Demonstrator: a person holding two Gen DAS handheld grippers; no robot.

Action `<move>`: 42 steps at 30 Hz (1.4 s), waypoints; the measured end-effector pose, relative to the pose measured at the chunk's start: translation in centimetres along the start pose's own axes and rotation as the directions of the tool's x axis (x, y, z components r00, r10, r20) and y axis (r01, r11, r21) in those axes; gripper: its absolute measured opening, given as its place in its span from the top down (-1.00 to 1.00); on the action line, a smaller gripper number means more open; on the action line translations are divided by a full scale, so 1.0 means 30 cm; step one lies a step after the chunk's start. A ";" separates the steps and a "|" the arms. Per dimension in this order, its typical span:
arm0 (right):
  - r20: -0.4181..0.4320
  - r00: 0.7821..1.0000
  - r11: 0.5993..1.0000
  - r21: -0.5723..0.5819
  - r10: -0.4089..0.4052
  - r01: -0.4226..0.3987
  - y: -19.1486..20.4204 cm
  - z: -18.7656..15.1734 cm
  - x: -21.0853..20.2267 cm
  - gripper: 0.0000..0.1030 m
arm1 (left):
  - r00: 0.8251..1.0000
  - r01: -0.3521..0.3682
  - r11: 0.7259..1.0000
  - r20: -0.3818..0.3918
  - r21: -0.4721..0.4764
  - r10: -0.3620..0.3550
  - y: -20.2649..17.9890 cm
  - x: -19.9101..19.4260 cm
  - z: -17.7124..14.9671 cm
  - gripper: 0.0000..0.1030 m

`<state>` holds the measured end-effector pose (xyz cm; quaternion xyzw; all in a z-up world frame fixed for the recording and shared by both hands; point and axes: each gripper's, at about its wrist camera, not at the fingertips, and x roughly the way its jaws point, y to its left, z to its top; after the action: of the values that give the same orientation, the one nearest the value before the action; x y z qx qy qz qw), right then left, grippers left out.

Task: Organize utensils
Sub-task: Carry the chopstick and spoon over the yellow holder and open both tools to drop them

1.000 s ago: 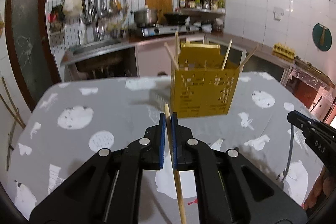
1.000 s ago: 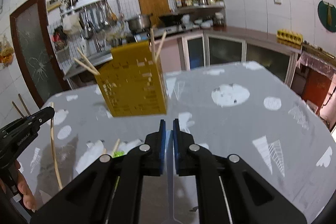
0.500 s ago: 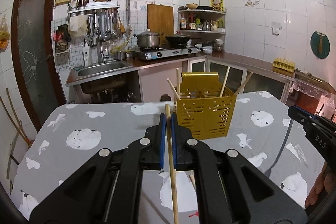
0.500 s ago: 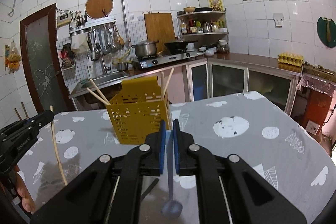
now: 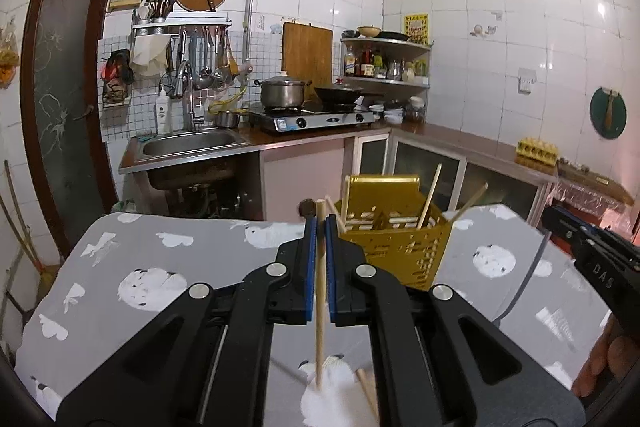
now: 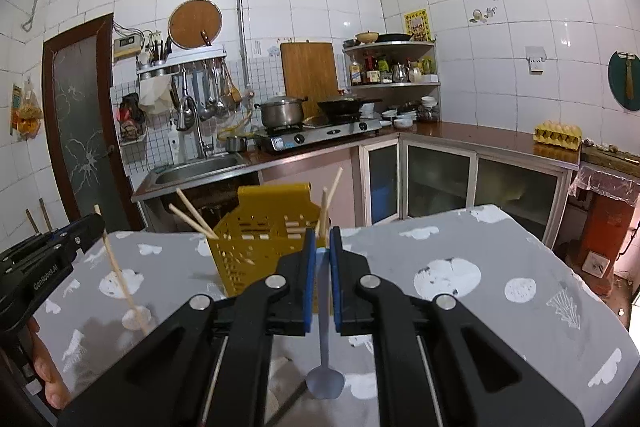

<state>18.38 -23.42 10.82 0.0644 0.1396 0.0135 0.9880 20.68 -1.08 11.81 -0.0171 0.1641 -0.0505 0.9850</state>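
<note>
My left gripper (image 5: 320,223) is shut on a wooden chopstick (image 5: 319,327) that hangs nearly upright, lifted off the table. My right gripper (image 6: 322,235) is shut on the handle of a pale blue spoon (image 6: 324,379), its bowl dangling below. A yellow perforated utensil basket (image 5: 394,251) (image 6: 260,251) stands at the table's far side with several chopsticks leaning in it. It lies ahead of both grippers, slightly right of the left one and slightly left of the right one. Another chopstick (image 5: 368,395) lies on the table under the left gripper.
The table wears a grey cloth with white prints (image 6: 480,307). Behind it run a sink (image 5: 188,143), a stove with a pot (image 5: 284,95) and counter cabinets. The right gripper shows at the right edge of the left wrist view (image 5: 600,267). A door (image 5: 64,107) stands at left.
Both grippers have risen and tilted up with their utensils. The basket now sits lower in both views and more of the kitchen wall shows.
</note>
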 end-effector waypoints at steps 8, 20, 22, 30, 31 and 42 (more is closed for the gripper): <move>0.082 0.996 0.999 -0.027 0.026 -0.023 0.041 0.166 0.013 0.86 | 0.996 0.024 1.000 0.088 -0.013 -0.022 -0.013 0.009 0.164 0.94; 0.150 0.987 0.998 0.005 0.061 -0.062 0.074 0.452 0.199 0.86 | 0.975 0.081 0.995 0.211 -0.050 -0.068 -0.058 0.104 0.467 0.94; 0.148 0.987 0.998 0.001 0.061 -0.062 0.080 0.465 0.239 0.86 | 0.973 0.088 0.994 0.218 -0.062 -0.073 -0.061 0.142 0.492 0.95; 0.094 0.993 0.997 -0.019 0.071 -0.070 0.084 0.424 0.411 0.86 | 0.978 0.090 0.994 0.192 -0.056 -0.077 -0.095 0.343 0.489 0.95; 0.079 0.994 0.997 -0.016 0.073 -0.072 0.079 0.405 0.436 0.86 | 0.981 0.089 0.994 0.180 -0.058 -0.078 -0.095 0.370 0.474 0.95; -0.061 0.996 0.998 -0.003 0.066 -0.066 0.028 0.229 0.585 0.86 | 0.998 0.064 0.996 0.026 -0.068 -0.062 -0.031 0.590 0.258 0.95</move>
<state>37.13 -22.66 12.68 0.0659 0.1674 0.0486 0.9825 39.77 -3.72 13.47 -0.0569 0.1533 -0.0755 0.9836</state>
